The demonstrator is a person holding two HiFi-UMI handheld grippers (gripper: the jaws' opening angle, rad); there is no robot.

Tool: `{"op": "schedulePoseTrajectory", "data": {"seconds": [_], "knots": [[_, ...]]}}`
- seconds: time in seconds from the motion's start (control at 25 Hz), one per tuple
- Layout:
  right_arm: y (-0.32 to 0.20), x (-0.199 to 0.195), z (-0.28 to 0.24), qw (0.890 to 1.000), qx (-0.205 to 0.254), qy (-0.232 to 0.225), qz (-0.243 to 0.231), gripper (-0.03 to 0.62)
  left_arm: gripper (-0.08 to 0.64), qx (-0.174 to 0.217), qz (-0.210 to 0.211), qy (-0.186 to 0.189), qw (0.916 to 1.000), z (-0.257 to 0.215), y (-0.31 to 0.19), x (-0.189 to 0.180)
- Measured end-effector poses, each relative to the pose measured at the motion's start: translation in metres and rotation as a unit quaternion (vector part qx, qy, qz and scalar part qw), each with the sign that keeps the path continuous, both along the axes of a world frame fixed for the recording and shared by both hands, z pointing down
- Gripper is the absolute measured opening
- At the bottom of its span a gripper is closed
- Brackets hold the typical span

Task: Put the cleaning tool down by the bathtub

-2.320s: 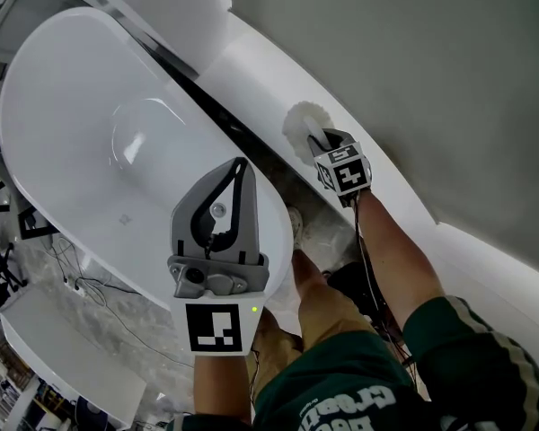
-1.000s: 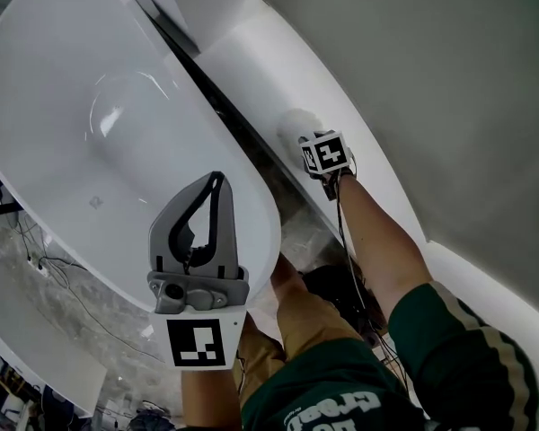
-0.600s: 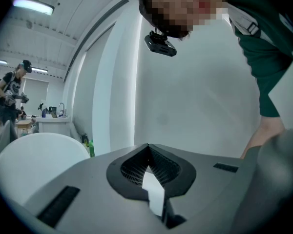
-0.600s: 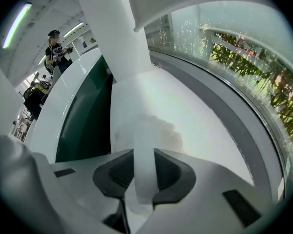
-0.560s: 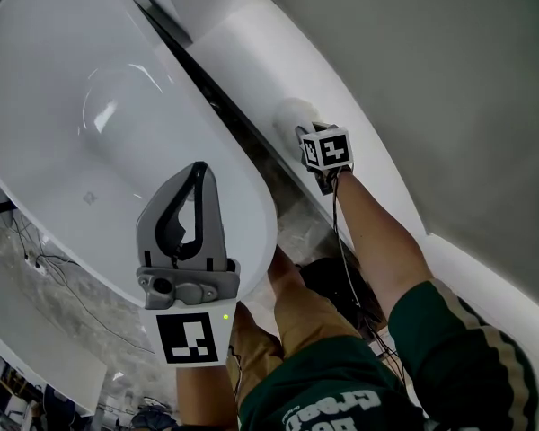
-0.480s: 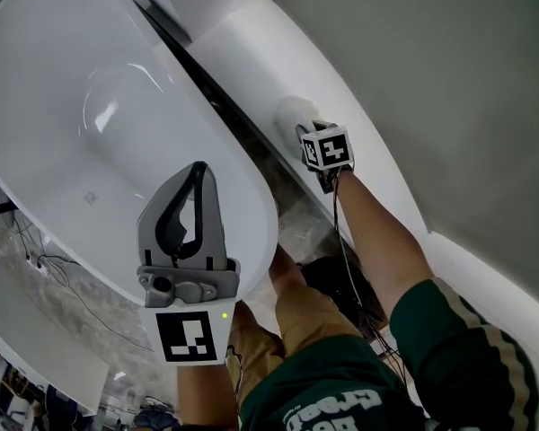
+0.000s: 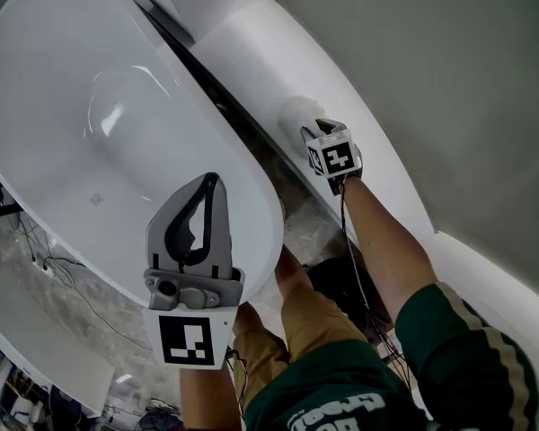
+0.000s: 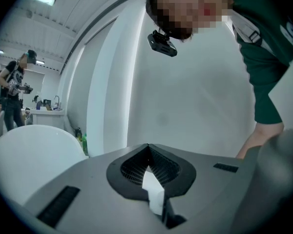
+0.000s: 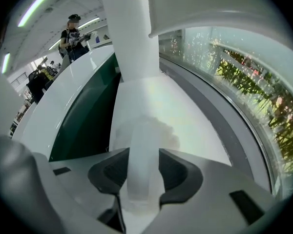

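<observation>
The cleaning tool point(image 7: 294, 115) is a pale, nearly white thing with a soft, fluffy round head and a straight, smooth, milky handle rising from it. It sits on the white ledge point(image 7: 251, 52) that runs along the grey wall point(image 7: 431, 61), just across a dark narrow gap from the rim of the bathtub point(image 7: 72, 178). In the head view the head shows as a small woolly mound resting on the ledge, partly covered by the right claw point(image 7: 322, 129), which points steeply down onto it with its marker cube facing up. In the right gripper view the handle point(image 9: 144, 155) stands upright in the middle of the right claw point(image 9: 144, 165), with the blurred fuzzy head just beyond it on the ledge surface. The jaws have just been opening. The ribbed pads stand close on either side of the handle without squeezing it, so the grip is loose. The left claw point(image 7: 210, 180) is held out over the near rim of the bathtub, well apart from the tool, pointing roughly level. In the left gripper view its jaws meet at the tips point(image 8: 147, 146) and nothing is between them, so the left claw point(image 8: 147, 146) is closed and empty. The bathtub itself is white, glossy and oval. A green sleeve point(image 7: 458, 339) covers the upper part of the right arm.
</observation>
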State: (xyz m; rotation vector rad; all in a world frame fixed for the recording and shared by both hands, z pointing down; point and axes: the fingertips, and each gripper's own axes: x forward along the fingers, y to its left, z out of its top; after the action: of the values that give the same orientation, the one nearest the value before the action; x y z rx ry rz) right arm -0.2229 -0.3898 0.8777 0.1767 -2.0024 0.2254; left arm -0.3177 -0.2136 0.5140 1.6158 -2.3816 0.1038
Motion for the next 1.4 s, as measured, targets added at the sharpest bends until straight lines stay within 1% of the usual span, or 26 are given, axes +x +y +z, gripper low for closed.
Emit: {"op": "schedulePoseTrajectory", "data": {"seconds": [0.04,0.12,0.24,0.44,0.76,0.92,1.04,1.24,1.4], "knots": [[0.001,0.002,0.001,1.0,0.006,-0.003,-0.006,0.18,0.008,0.006,0.005,0.003,1.0,-0.001,0.0,0.002],[0.003,0.006,0.001,1.0,0.007,-0.011,-0.01,0.196,0.008,0.013,0.01,0.006,0.9998,-0.001,0.0,0.006],[0.007,0.007,0.0,1.0,0.0,-0.025,-0.013,0.213,0.008,0.012,0.007,0.008,0.9999,0.001,0.002,0.009],[0.011,0.006,-0.004,0.999,0.01,-0.03,-0.032,0.215,0.008,0.008,0.005,0.003,0.9999,-0.002,0.003,0.011],[0.014,0.0,-0.011,0.999,0.007,-0.046,-0.026,0.216,0.008,0.016,0.009,0.0,0.9998,-0.01,0.005,0.015],[0.019,-0.002,-0.02,0.998,0.005,-0.056,-0.031,0.218,0.008,0.019,-0.002,-0.011,0.9998,-0.02,0.013,0.014],[0.021,-0.002,-0.033,0.998,0.008,-0.056,-0.036,0.218,0.008,0.031,-0.009,-0.012,0.9994,-0.034,0.016,0.011],[0.028,0.005,-0.074,0.997,0.024,-0.066,-0.042,0.218,0.008,0.035,0.01,-0.026,0.999,-0.061,0.018,0.027],[0.034,0.001,-0.118,0.995,0.03,-0.095,-0.029,0.218,0.008,0.042,0.018,-0.033,0.9984,-0.086,0.025,0.028]]}}
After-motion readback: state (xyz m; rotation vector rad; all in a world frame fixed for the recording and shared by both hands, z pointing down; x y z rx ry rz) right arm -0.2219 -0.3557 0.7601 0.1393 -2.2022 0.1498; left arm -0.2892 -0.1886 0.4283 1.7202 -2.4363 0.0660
